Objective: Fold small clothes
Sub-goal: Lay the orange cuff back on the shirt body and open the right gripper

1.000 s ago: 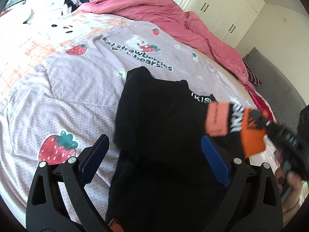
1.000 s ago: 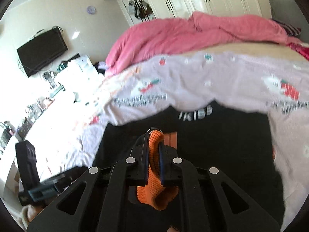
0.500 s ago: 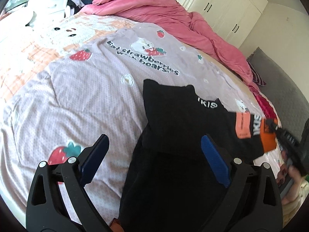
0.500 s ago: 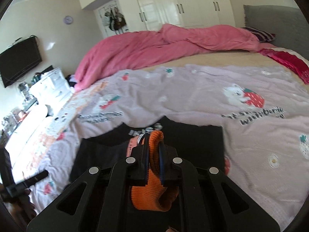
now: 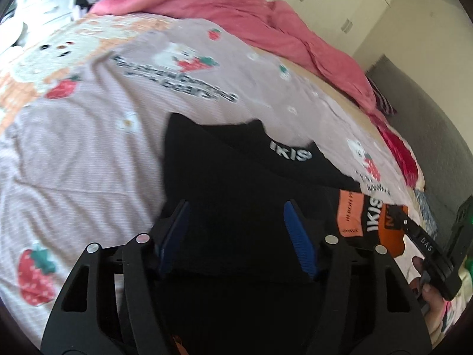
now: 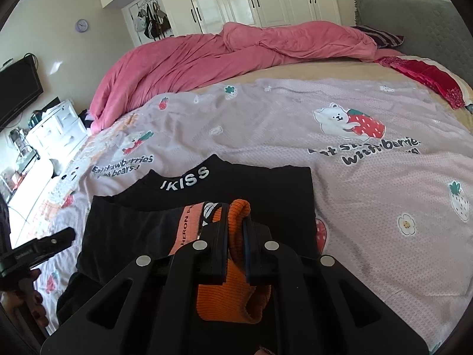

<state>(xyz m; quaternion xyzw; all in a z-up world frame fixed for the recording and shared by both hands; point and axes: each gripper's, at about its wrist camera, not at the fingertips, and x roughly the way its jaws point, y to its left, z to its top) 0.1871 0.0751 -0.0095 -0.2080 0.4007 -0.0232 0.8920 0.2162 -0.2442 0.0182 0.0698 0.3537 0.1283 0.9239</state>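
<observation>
Black top (image 6: 266, 183) with white "IKISS" on its collar lies on the lilac strawberry-print sheet (image 6: 369, 207), spread just ahead of both tools. One sleeve, ending in an orange cuff (image 6: 236, 224), is laid across its body.

Right gripper (image 6: 235, 230) is clamped on that cuff: the ribbed orange knit is pinched between the narrow jaws and bulges out in front of them and below them, towards the camera.

Left gripper (image 5: 236, 230) sits over the dark body of the top, to the left of the cuff as its own camera sees it. Its jaws have just been closing and now stand part-way apart, with black cloth between the blue pads (image 5: 298, 236). Whether the pads press on the cloth cannot be told.

Beyond the top, a pink duvet (image 6: 236, 50) is heaped along the far edge of the bed.
</observation>
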